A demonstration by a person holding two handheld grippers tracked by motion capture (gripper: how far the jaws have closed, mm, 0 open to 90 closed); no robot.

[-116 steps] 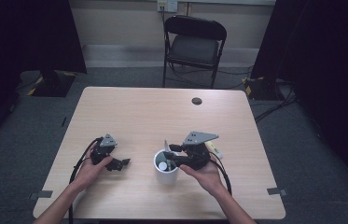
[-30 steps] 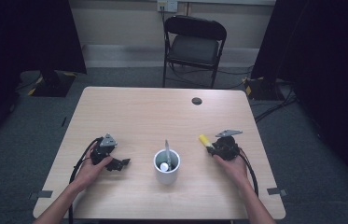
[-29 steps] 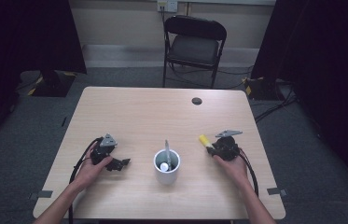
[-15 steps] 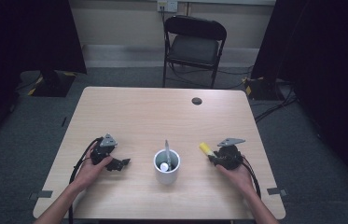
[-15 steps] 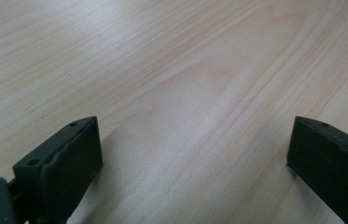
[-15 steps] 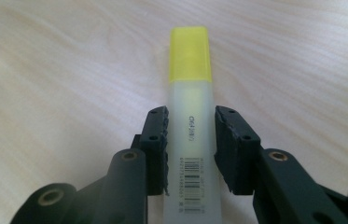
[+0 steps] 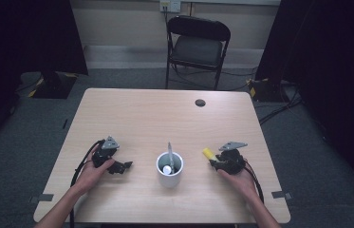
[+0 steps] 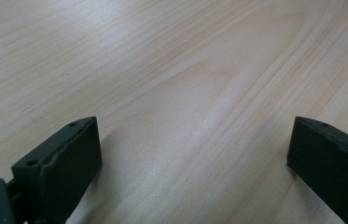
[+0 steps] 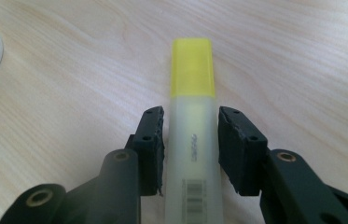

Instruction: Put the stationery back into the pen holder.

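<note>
A: Item one, the white cup (image 7: 169, 169). We log it upright on the table (image 7: 165, 114), near the front edge, with a grey pen (image 7: 169, 151) and a white-capped item standing in it.

B: Item two, the highlighter (image 9: 191, 116). We place it right of the cup, flat on the wood, yellow cap pointing away from the right gripper (image 9: 190, 149).

A: Jaw state there?

B: One jaw lies along each side of the barrel, with slim gaps showing; we cannot tell whether they grip it or have let go.

A: Left gripper (image 8: 195, 154): left of the cup, jaws spread wide over bare wood, holding nothing.

B: Risks, as we judge them: a loose hold lets the round barrel roll off; a lift toward the cup could clip its rim and tip it.
</note>
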